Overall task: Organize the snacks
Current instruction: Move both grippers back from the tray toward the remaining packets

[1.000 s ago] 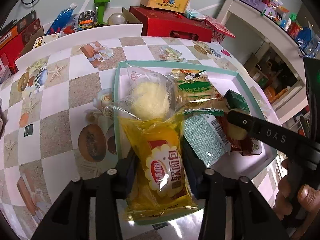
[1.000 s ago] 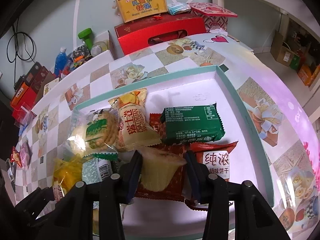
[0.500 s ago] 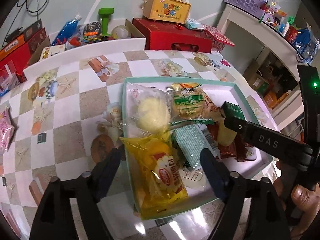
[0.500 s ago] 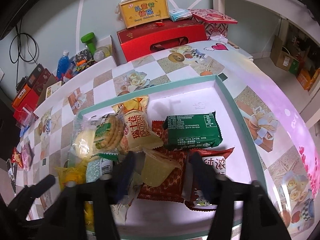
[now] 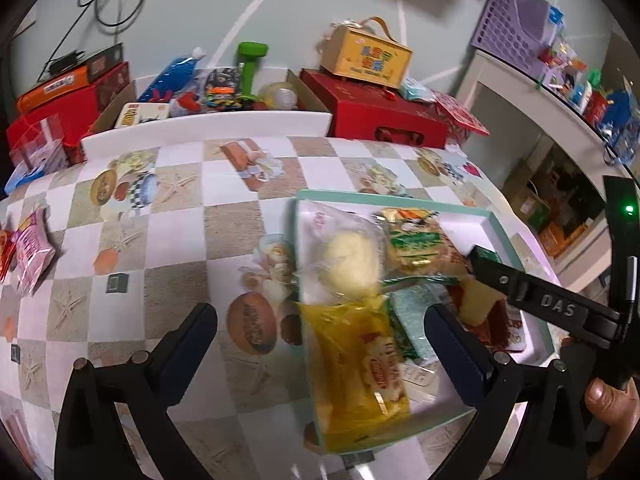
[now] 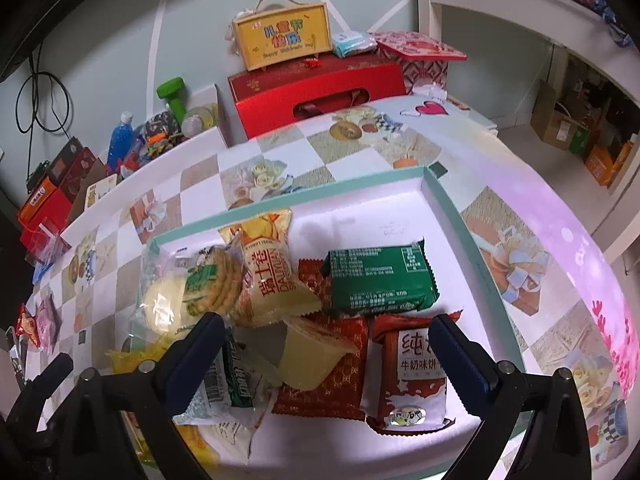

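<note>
A teal-rimmed white tray (image 6: pixel 448 204) holds several snacks. A yellow cake packet (image 5: pixel 360 364) lies at the tray's near left end, with a clear bag of a pale round cake (image 5: pixel 344 260) behind it. My left gripper (image 5: pixel 320 332) is open and empty above the yellow packet. My right gripper (image 6: pixel 326 340) is open and empty above a pale jelly cup (image 6: pixel 308 354) lying on a red packet (image 6: pixel 340 384). A green biscuit packet (image 6: pixel 380 280) and a red milk biscuit packet (image 6: pixel 416 376) lie beside it. The right gripper also shows in the left wrist view (image 5: pixel 520 284).
The checkered tablecloth (image 5: pixel 180 240) covers the table left of the tray. Pink and red snack packets (image 5: pixel 28 248) lie at the far left edge. Red gift boxes (image 6: pixel 320 92), a yellow carry box (image 6: pixel 284 40) and a cluttered white box (image 5: pixel 208 120) stand at the back.
Both grippers opened and pulled back and up. The left let go of the yellow cake packet; the right let go of the jelly cup. Both now lie in the tray.
</note>
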